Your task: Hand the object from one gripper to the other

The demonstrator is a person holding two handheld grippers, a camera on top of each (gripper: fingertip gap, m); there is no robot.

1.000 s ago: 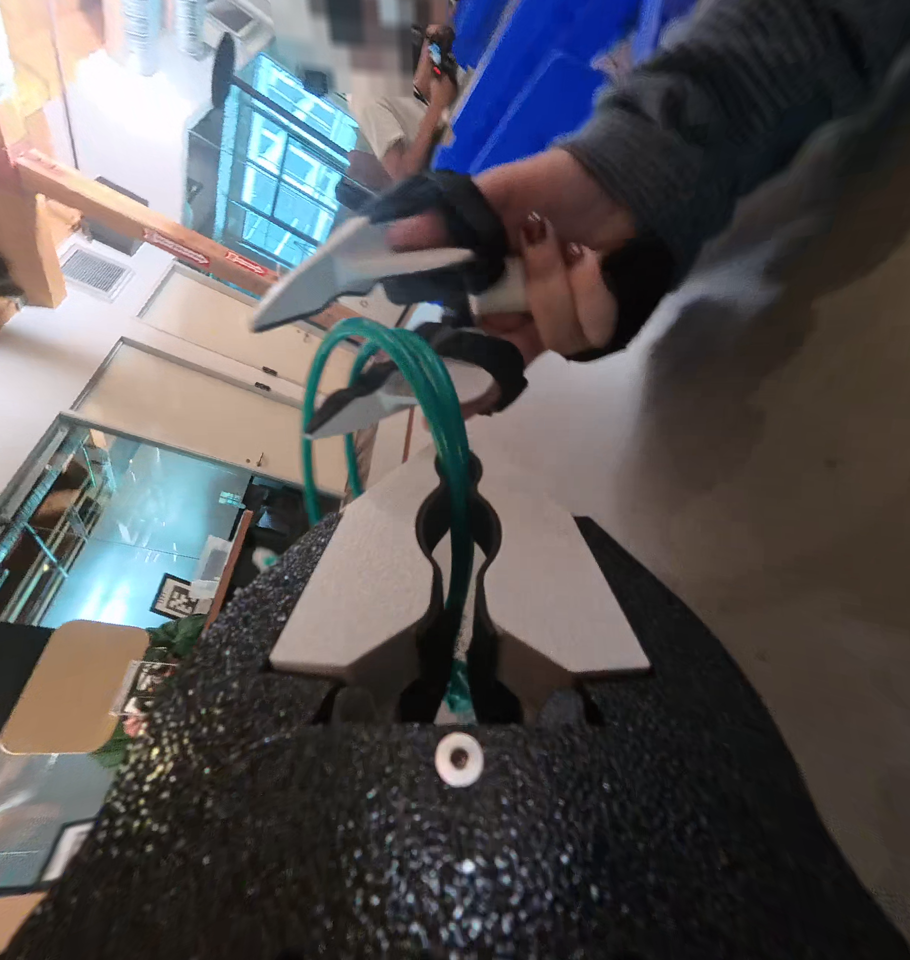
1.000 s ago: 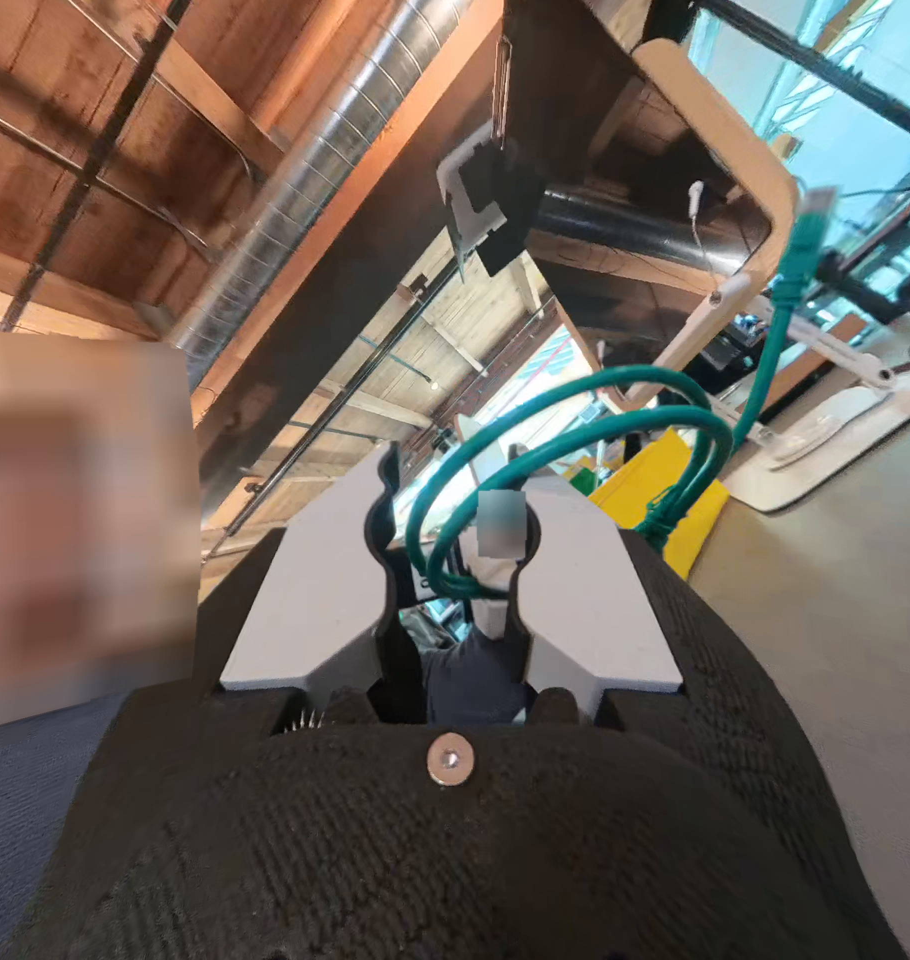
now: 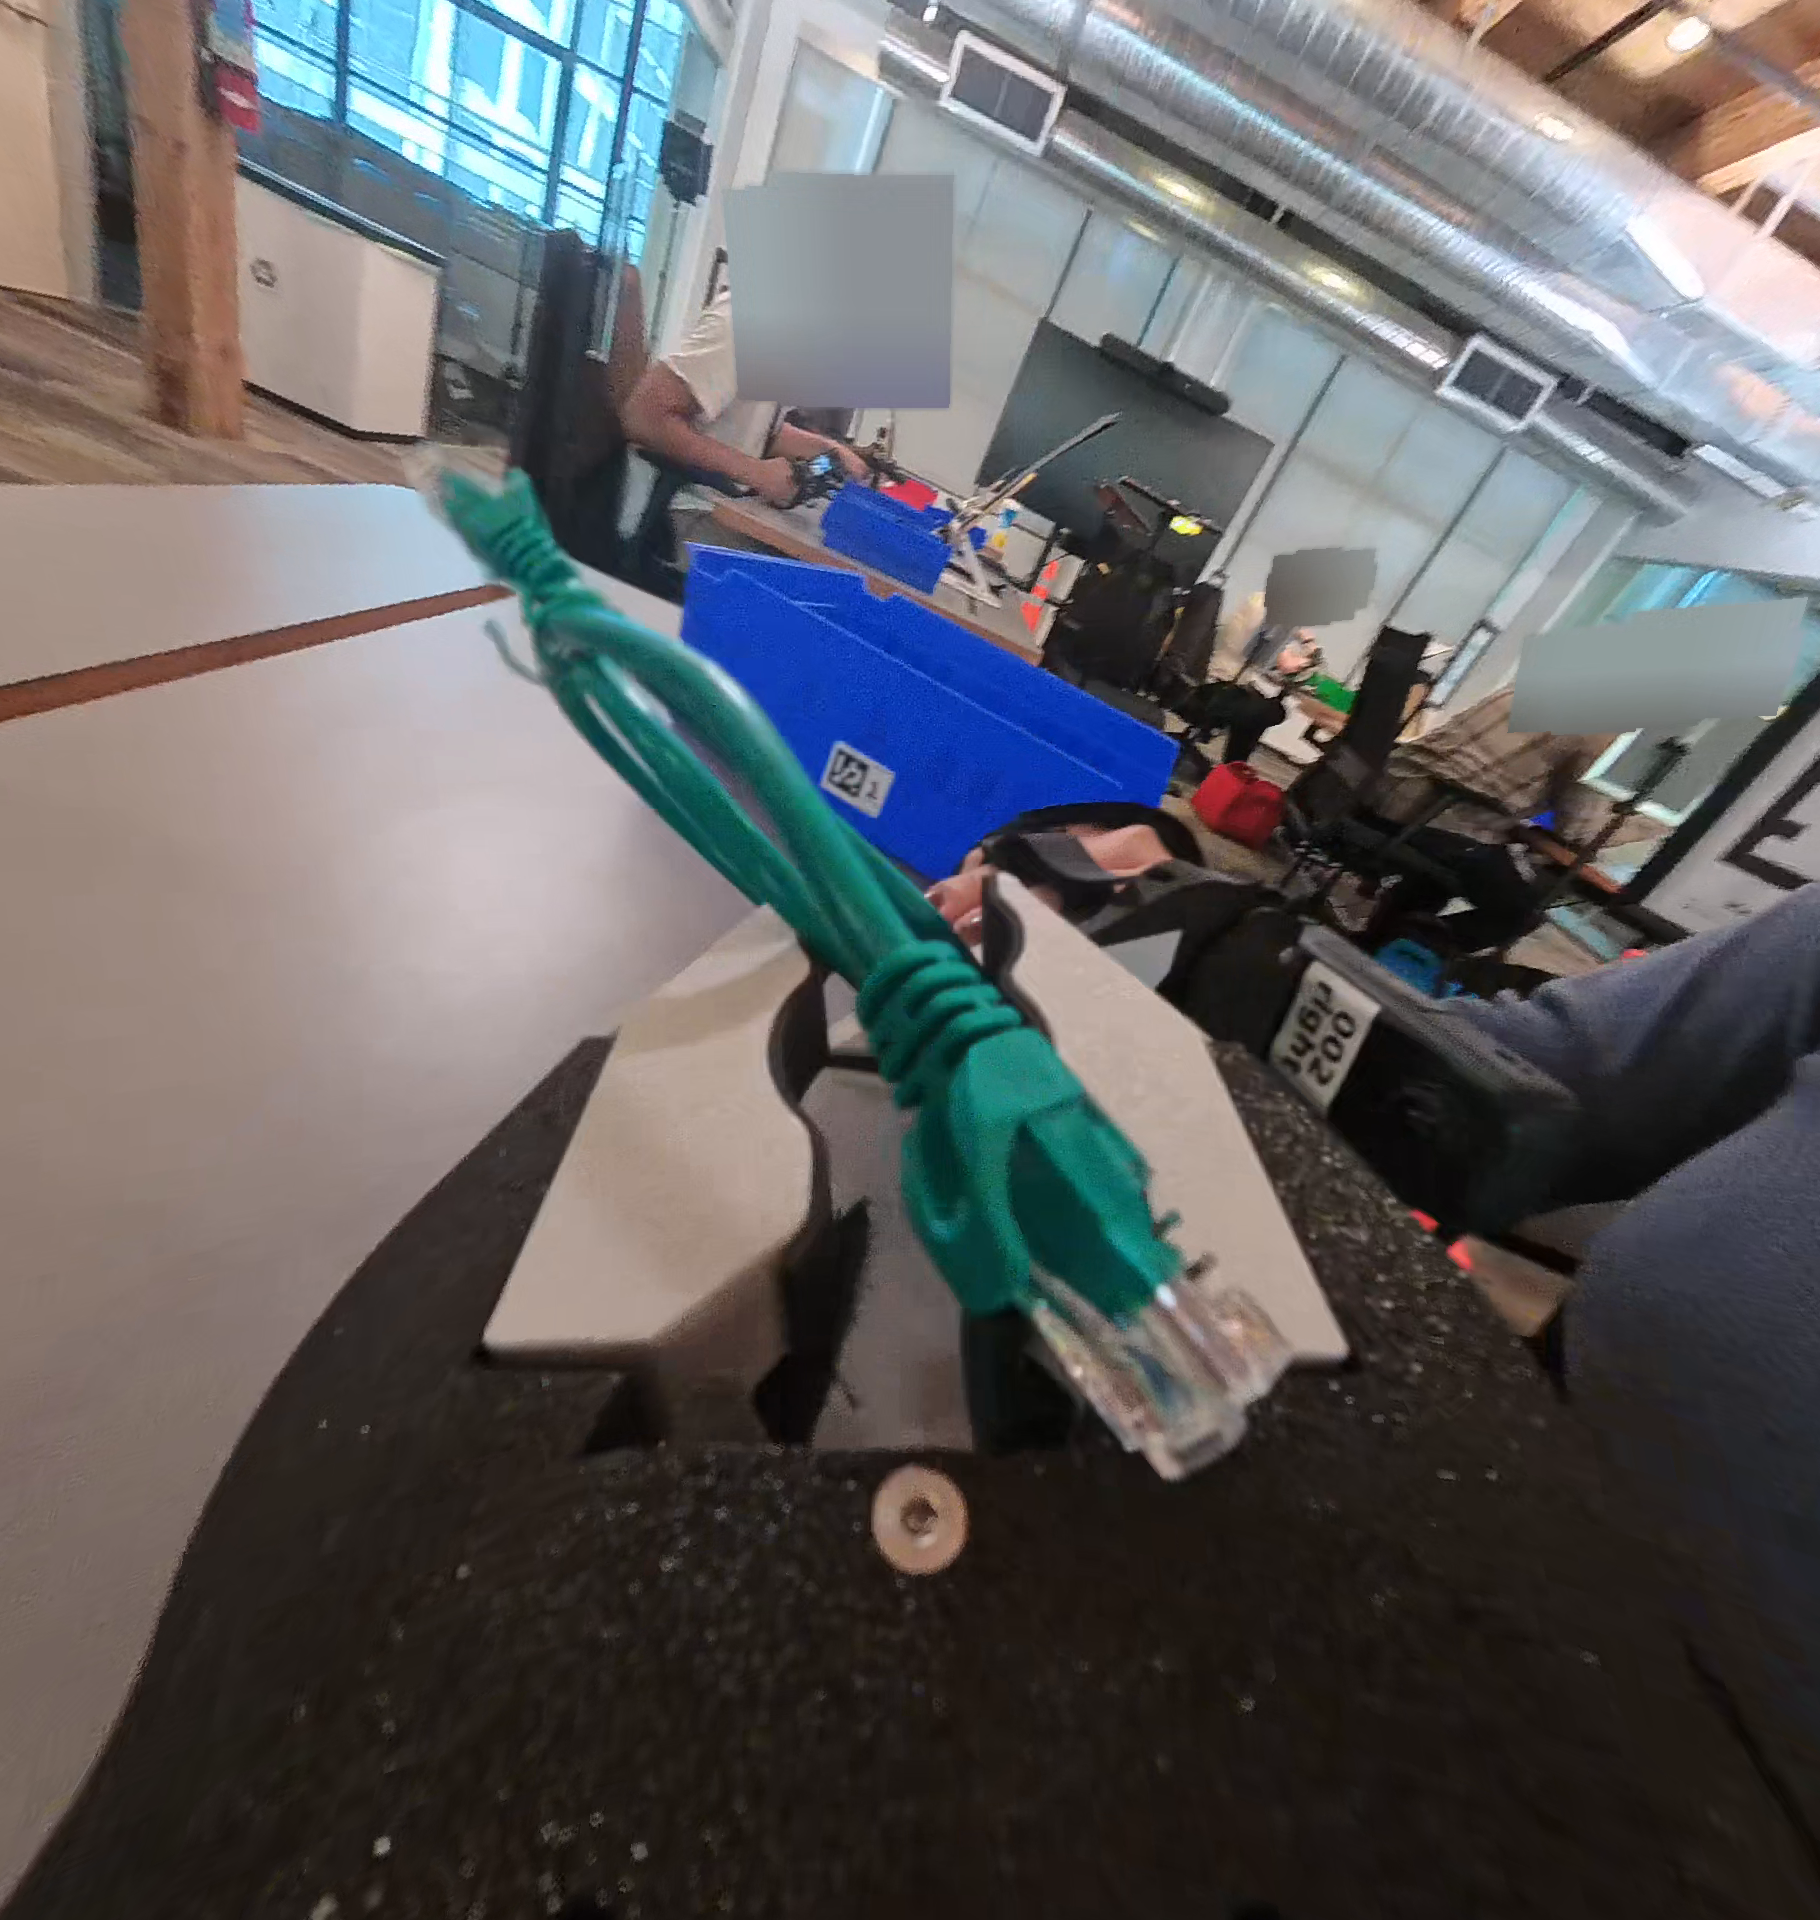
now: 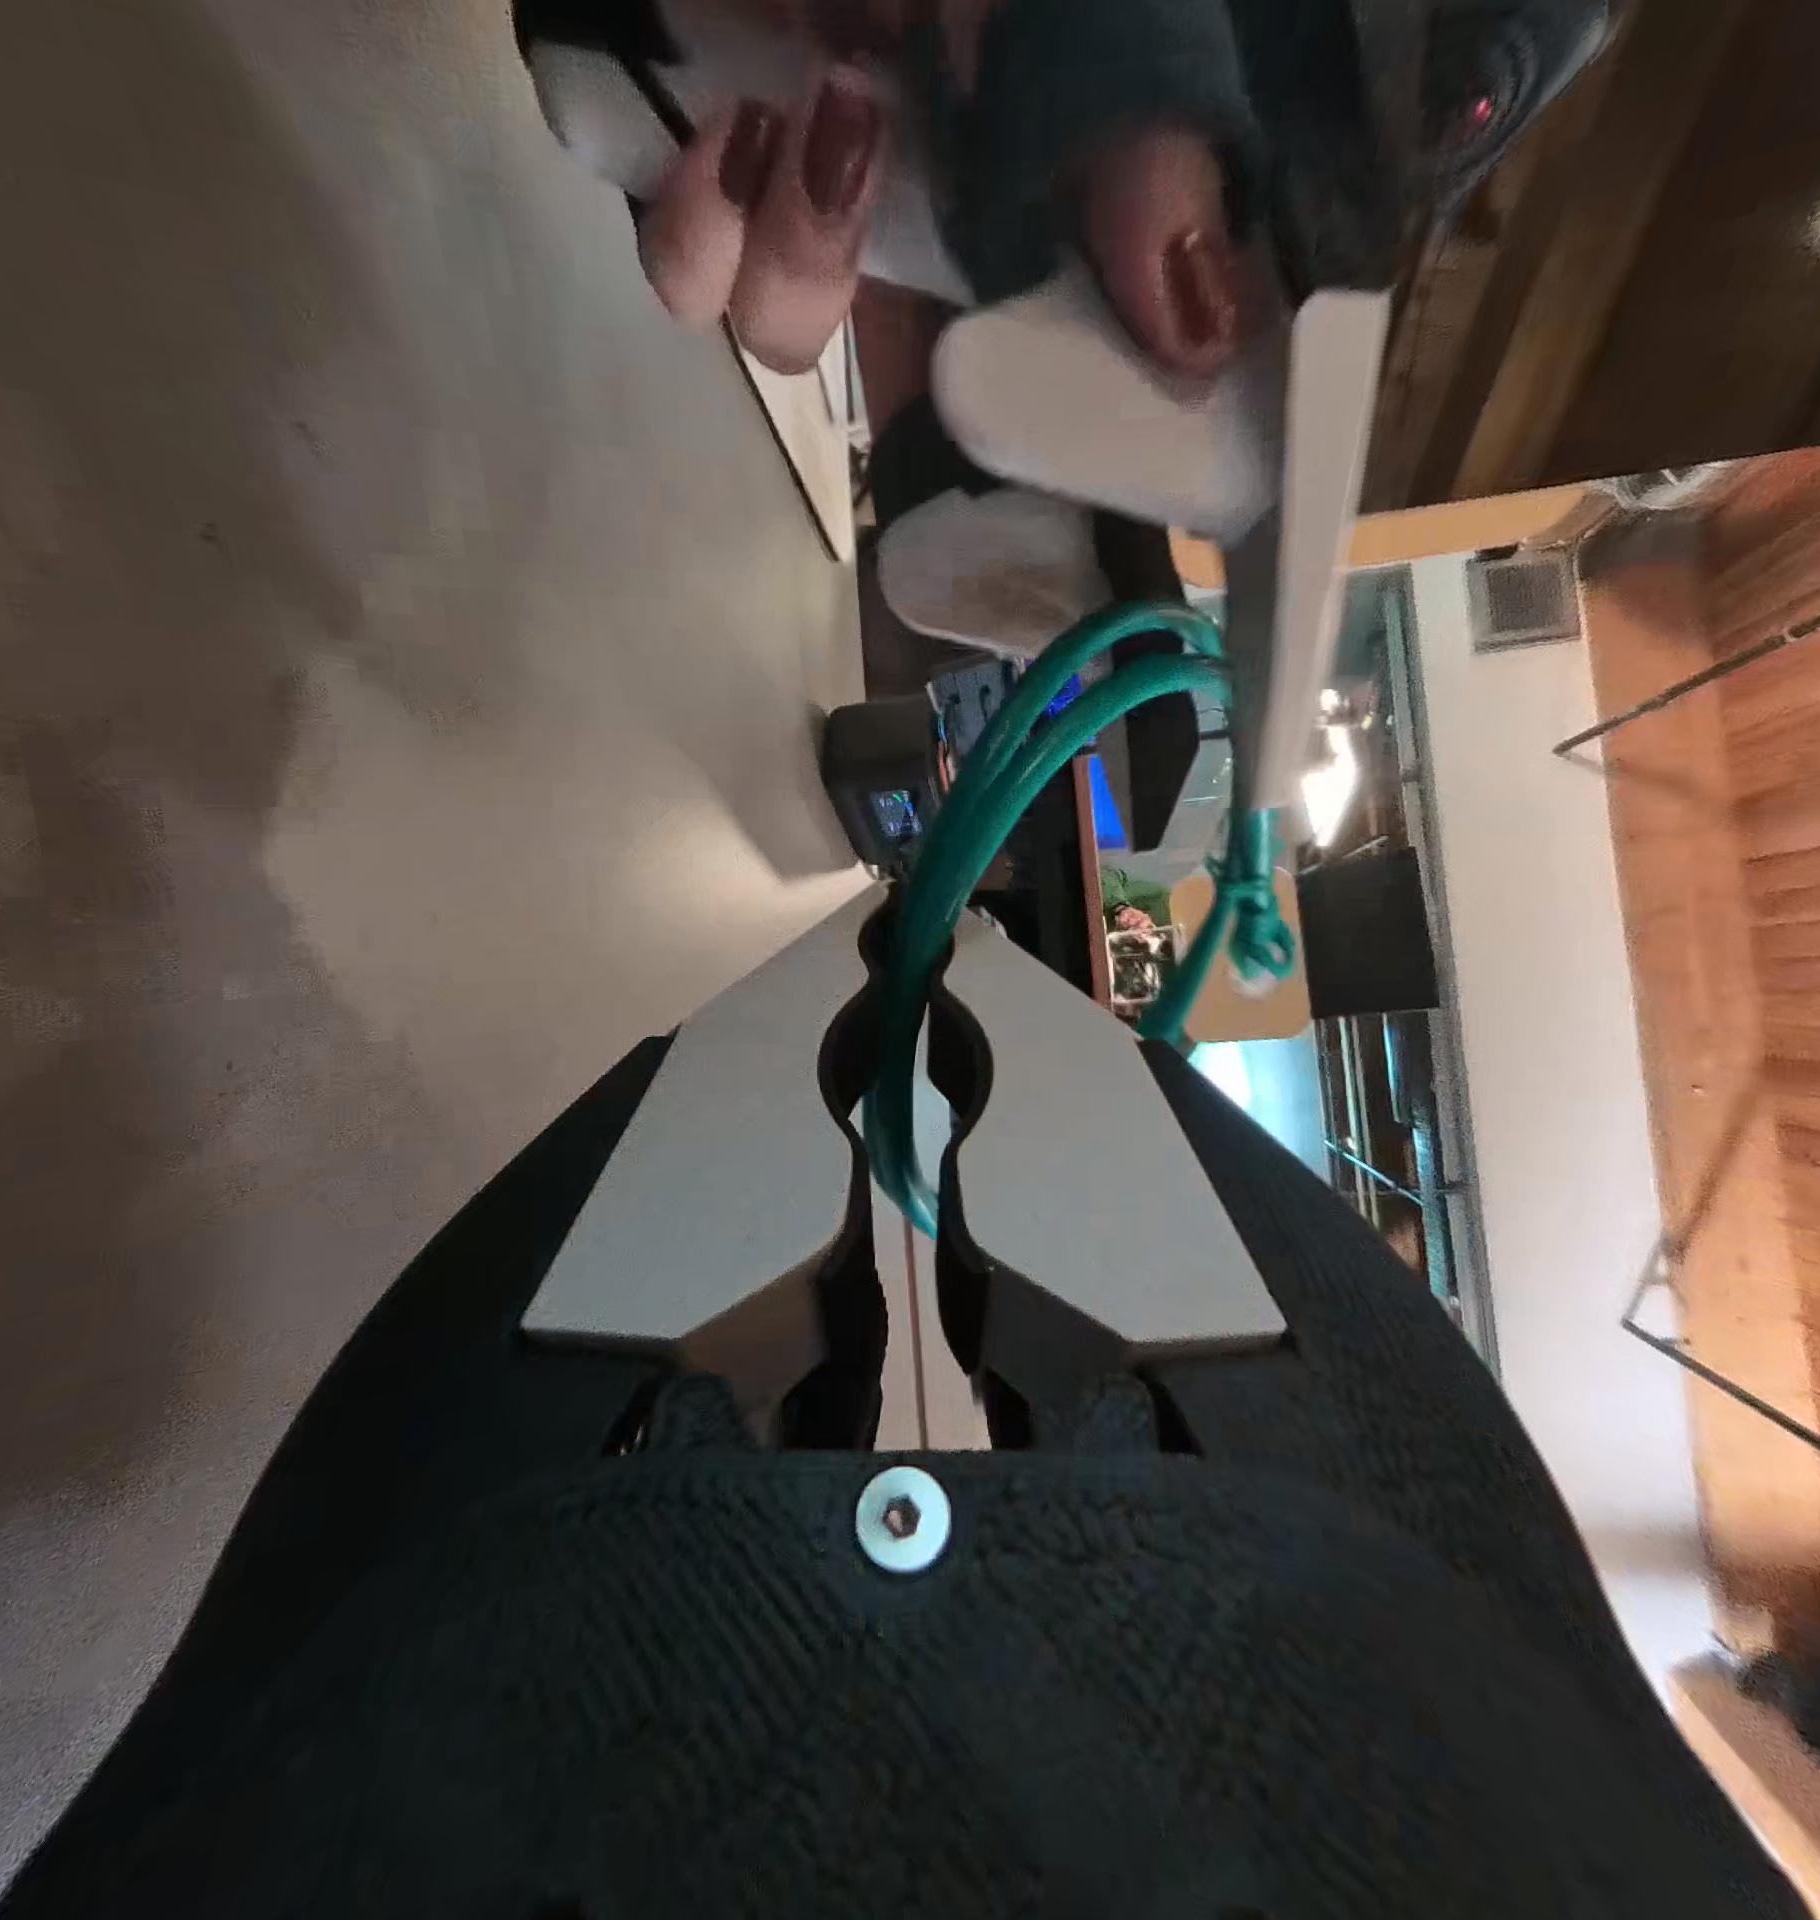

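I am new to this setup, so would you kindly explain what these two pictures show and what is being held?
There is no robot here. A person holds a two-fingered gripper in each hand, and each gripper carries a camera looking along its fingers. One picture comes from the left gripper, the other from the right gripper. A bundled green cable is up in the air beside a pale table, with a blue bin beyond. The right gripper is pinched on the cable's loops. The cable also runs between the left gripper's fingers, but I cannot tell whether they grip it.
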